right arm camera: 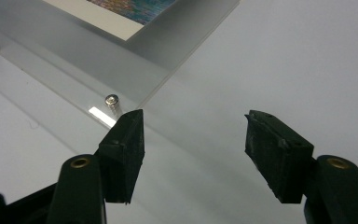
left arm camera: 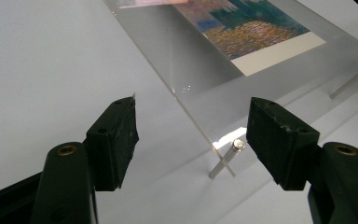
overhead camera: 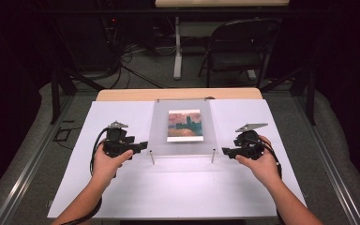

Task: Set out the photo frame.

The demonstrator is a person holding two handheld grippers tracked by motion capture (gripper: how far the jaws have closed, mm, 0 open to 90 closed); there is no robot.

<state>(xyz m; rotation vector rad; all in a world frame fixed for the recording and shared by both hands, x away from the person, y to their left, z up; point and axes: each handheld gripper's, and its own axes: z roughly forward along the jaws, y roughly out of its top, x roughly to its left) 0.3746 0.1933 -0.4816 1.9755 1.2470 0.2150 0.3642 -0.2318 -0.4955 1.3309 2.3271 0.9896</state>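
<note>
While a chair stands behind, white sheeting covers the table.

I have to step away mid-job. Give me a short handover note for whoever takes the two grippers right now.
Left gripper: open, holding nothing, beside the clear acrylic panel, near its front-left metal pin.
Right gripper: open, holding nothing, by the front-right metal pin.
The panel sits raised on the pins over the white sheet, covering the painting print.
Done: panel apparently set in place.
Left: check that it sits square; likely withdraw.
</note>
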